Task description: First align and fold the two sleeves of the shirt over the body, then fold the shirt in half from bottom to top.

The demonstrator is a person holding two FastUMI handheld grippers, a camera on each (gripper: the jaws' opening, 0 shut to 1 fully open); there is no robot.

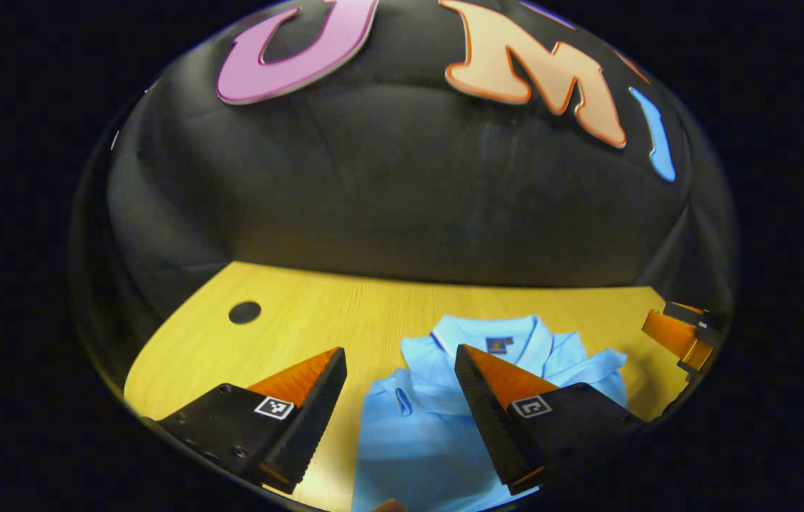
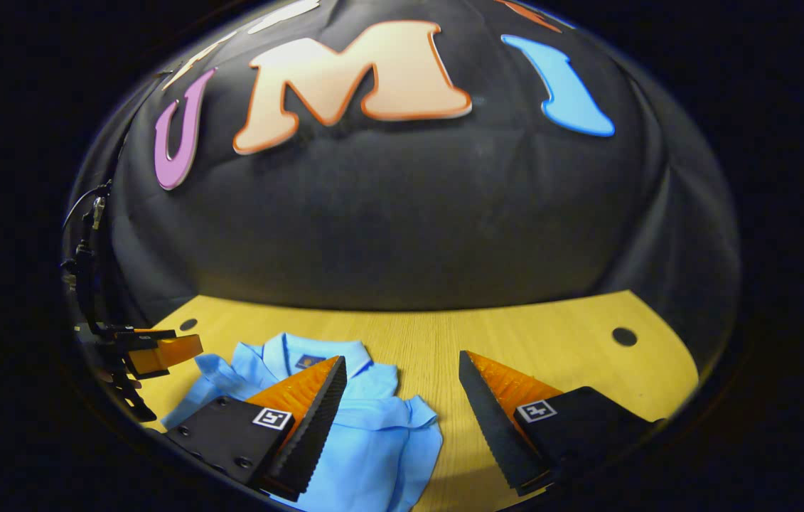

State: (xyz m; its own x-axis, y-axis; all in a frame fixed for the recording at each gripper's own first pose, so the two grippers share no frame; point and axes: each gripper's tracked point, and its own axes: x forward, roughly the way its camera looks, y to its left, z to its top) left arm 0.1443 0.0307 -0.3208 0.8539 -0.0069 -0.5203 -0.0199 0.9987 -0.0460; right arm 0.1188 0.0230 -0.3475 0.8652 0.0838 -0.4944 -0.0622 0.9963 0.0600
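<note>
A light blue polo shirt (image 1: 416, 434) lies flat on the wooden table (image 1: 288, 334), collar (image 1: 494, 333) toward the back wall. Both sleeves look folded in over the body. My left gripper (image 1: 399, 350) stands open above the shirt's left side, one finger over bare table, the other over the chest, holding nothing. In the right gripper view the shirt (image 2: 373, 441) sits at lower left, its collar (image 2: 316, 352) farther back. My right gripper (image 2: 402, 357) is open above the shirt's right edge, with nothing between its fingers. Each view catches the other gripper at its edge: right gripper (image 1: 682, 334), left gripper (image 2: 160, 353).
The black cloth wall rises just behind the table's far edge. A round cable hole (image 1: 244, 312) is in the table at the far left, and another hole (image 2: 623, 336) at the far right. Cables hang by the left gripper (image 2: 85, 284).
</note>
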